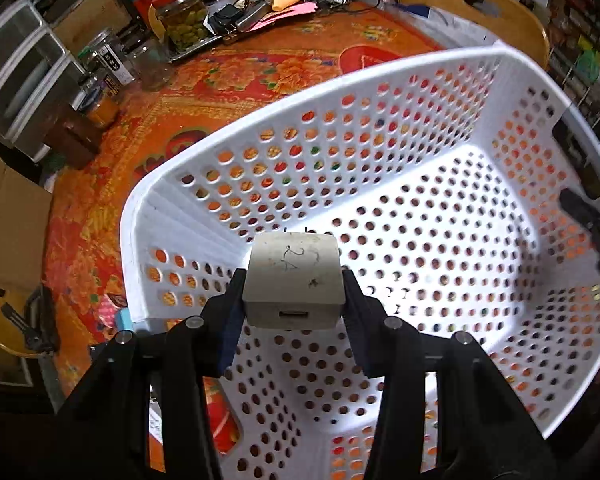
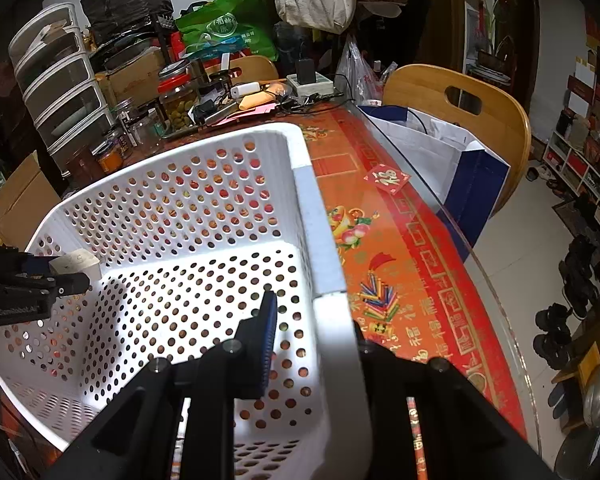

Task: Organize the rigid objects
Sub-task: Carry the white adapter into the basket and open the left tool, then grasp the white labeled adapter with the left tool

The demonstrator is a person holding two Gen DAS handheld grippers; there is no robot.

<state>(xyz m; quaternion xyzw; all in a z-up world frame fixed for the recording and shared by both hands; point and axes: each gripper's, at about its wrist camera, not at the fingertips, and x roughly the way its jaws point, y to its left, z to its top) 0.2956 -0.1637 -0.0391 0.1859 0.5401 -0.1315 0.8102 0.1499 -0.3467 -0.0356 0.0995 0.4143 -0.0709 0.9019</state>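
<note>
My left gripper (image 1: 294,280) is shut on a whitish USB charger block (image 1: 294,268) and holds it above the inside of a white perforated basket (image 1: 380,92). In the right wrist view the charger (image 2: 76,264) and the left gripper (image 2: 74,276) show at the basket's left side. My right gripper (image 2: 314,320) is shut on the right rim of the basket (image 2: 320,248), with one finger (image 2: 266,332) inside the wall and the other outside. The right gripper also shows at the far right of the left wrist view (image 1: 592,220).
The basket stands on a table with an orange-red floral cloth (image 2: 384,240). Jars (image 1: 182,20), a power strip (image 2: 310,82) and small clutter crowd the far end. Wooden chairs (image 2: 460,112) and a white-blue bag (image 2: 444,156) stand at the right edge. Cardboard boxes (image 1: 8,216) are at left.
</note>
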